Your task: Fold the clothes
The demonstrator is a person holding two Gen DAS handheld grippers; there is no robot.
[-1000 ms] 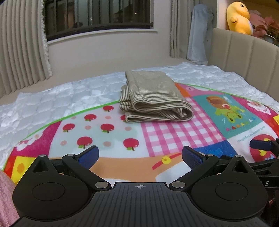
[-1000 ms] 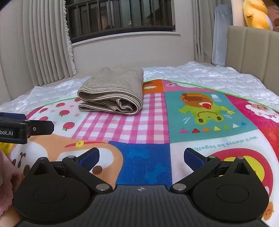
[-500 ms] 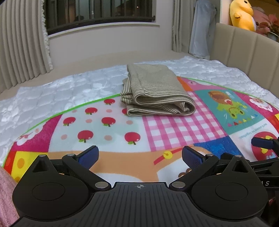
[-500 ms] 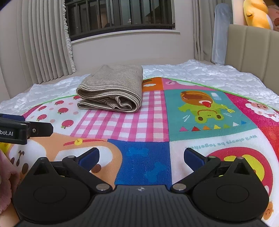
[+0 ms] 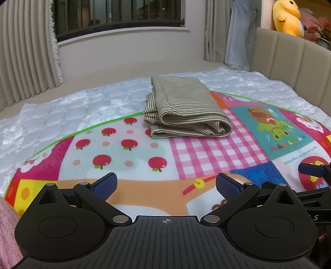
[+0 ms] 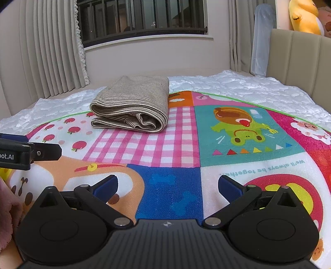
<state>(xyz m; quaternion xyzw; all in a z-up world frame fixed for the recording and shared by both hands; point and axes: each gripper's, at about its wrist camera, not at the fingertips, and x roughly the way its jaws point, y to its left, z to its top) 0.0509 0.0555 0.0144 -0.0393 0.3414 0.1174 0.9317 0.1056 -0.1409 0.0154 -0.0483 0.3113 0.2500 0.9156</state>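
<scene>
A folded beige striped garment (image 5: 186, 111) lies on the colourful play mat (image 5: 206, 153) at its far side; it also shows in the right wrist view (image 6: 132, 107). My left gripper (image 5: 166, 185) is open and empty, low over the mat's near part, well short of the garment. My right gripper (image 6: 167, 184) is open and empty, beside the left one and to its right. A pink fluffy cloth (image 5: 8, 231) shows at the lower left edge, also in the right wrist view (image 6: 8, 211).
The mat lies on a white quilted bed cover (image 5: 72, 111). A beige padded headboard (image 5: 293, 62) stands at the right with a yellow plush toy (image 5: 286, 16) above it. Curtains (image 6: 47, 51) and a barred window (image 6: 140, 18) are behind.
Both grippers have tilted or drawn back a little, so the folded garment sits slightly farther off and lower in the views. Both stay open and empty.
</scene>
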